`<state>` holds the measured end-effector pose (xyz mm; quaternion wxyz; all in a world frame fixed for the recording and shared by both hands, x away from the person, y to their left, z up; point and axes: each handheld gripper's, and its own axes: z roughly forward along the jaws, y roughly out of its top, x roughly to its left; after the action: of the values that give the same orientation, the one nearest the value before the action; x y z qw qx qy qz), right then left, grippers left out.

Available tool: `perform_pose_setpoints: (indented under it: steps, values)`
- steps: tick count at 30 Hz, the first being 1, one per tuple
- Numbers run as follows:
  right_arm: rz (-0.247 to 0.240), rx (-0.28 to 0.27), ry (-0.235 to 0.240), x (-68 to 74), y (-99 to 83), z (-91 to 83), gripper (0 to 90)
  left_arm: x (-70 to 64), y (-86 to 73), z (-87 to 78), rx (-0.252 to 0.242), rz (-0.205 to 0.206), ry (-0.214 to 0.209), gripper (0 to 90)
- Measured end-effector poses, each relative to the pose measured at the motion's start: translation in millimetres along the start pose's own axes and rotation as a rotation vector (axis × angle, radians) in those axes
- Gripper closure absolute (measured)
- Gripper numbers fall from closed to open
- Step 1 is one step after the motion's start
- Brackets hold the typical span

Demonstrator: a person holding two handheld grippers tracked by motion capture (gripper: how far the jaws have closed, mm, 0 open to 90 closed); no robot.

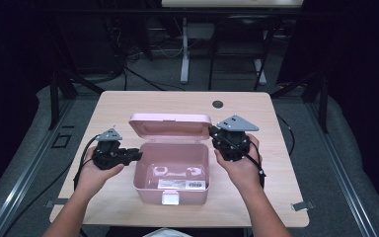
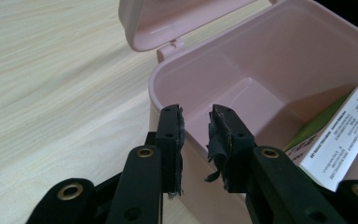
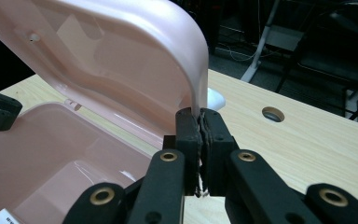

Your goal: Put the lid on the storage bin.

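Observation:
A pink plastic box (image 1: pixel 143 185) stands mid-table with its lid (image 1: pixel 170 126) raised at the back. My right gripper (image 1: pixel 211 131) is shut on the lid's right edge; the right gripper view shows the jaws (image 3: pixel 201 121) pinching the lid's rim (image 3: pixel 193 70) above the box (image 3: pixel 42 140). My left gripper (image 1: pixel 137 155) is open at the box's left wall. In the left gripper view its jaws (image 2: pixel 196 126) stand either side of the box's rim (image 2: pixel 156 88), under the lid (image 2: pixel 168 18). Inside lies a white barcoded pack (image 2: pixel 340 135).
The box has a white latch (image 1: pixel 170 198) on its front. The wooden table (image 1: pixel 128 106) has a round cable hole (image 1: pixel 218 104) behind the lid. Desk legs and cables stand on the dark floor beyond the far edge.

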<state>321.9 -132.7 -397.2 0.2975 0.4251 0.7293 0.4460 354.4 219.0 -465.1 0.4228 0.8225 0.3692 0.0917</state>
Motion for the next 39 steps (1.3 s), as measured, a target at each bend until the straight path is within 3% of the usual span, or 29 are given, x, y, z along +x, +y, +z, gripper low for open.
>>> perform_pose_setpoints:
  steps: [8, 21, 27, 39]
  values:
    - [0.015, -0.004, 0.024, -0.9, -3.9, -3.3, 86.3, -4.3, 4.8, -9.6, -0.021, 0.006, 0.029, 70.6]
    - [0.028, 0.001, 0.048, 1.1, -10.7, -9.4, 85.4, -13.2, 14.1, -34.3, -0.103, 0.014, 0.068, 68.6]
    - [0.034, 0.006, 0.062, 1.0, -13.3, -11.7, 85.0, -19.3, 17.8, -41.9, -0.136, 0.045, 0.091, 65.7]
    - [0.035, 0.013, 0.069, 2.8, -16.4, -14.3, 84.6, -24.1, 21.3, -49.9, -0.167, 0.052, 0.1, 65.5]
